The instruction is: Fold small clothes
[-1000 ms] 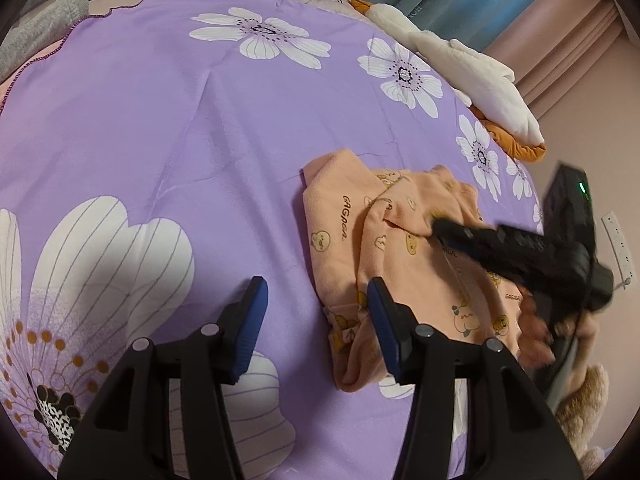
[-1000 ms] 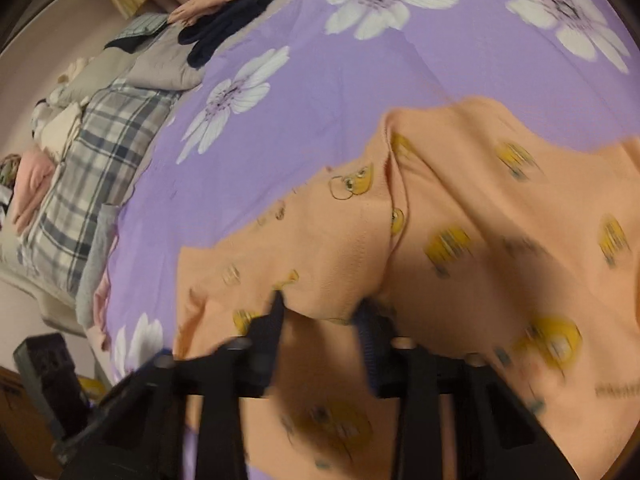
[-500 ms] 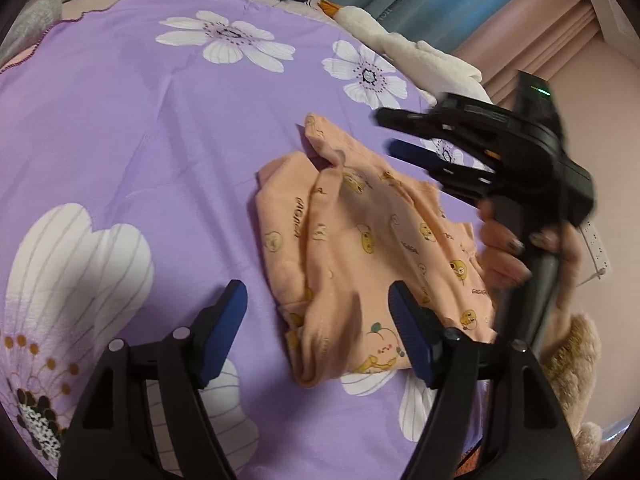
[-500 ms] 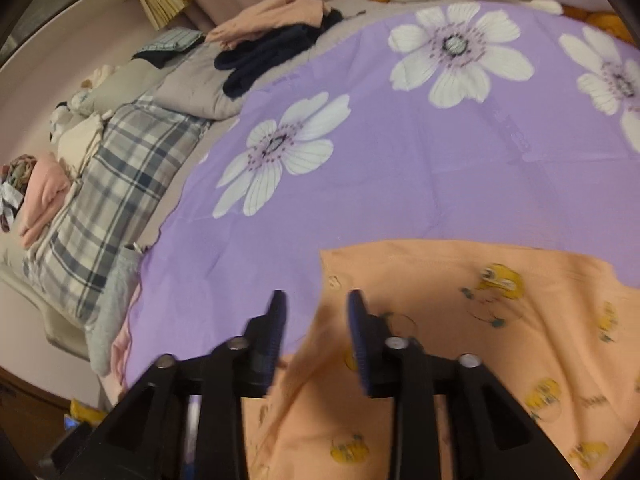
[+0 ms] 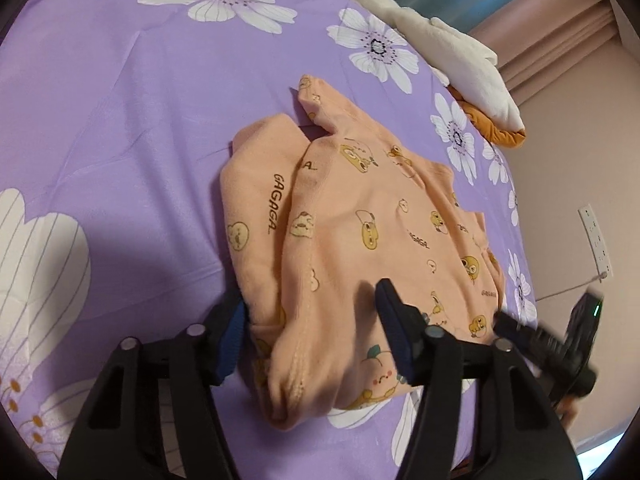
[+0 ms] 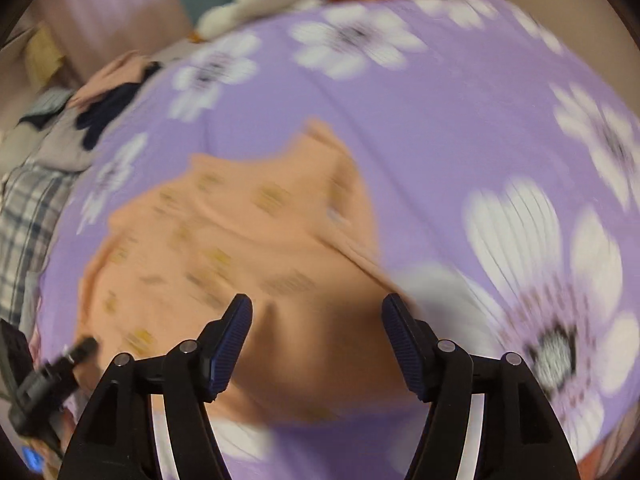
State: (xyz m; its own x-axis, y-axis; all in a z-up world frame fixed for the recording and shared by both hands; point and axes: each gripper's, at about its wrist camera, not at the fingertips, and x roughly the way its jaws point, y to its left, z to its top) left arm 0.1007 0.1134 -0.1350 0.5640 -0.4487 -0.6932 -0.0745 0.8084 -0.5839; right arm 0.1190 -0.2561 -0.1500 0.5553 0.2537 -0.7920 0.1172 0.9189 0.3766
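Observation:
A small peach garment with yellow cartoon prints lies partly folded on the purple flowered bedsheet. My left gripper is open, with its fingers on either side of the garment's near bunched edge. My right gripper is open and empty, just above the garment, which looks blurred in the right wrist view. The right gripper also shows at the lower right of the left wrist view.
A white and orange plush toy lies at the far edge of the bed. Piled clothes and a plaid blanket lie at the left in the right wrist view. A wall socket is on the pink wall.
My right gripper let go of the garment, opened wide and swung from above it down to its near right side. My left gripper moved forward so its open fingers flank the garment's near edge.

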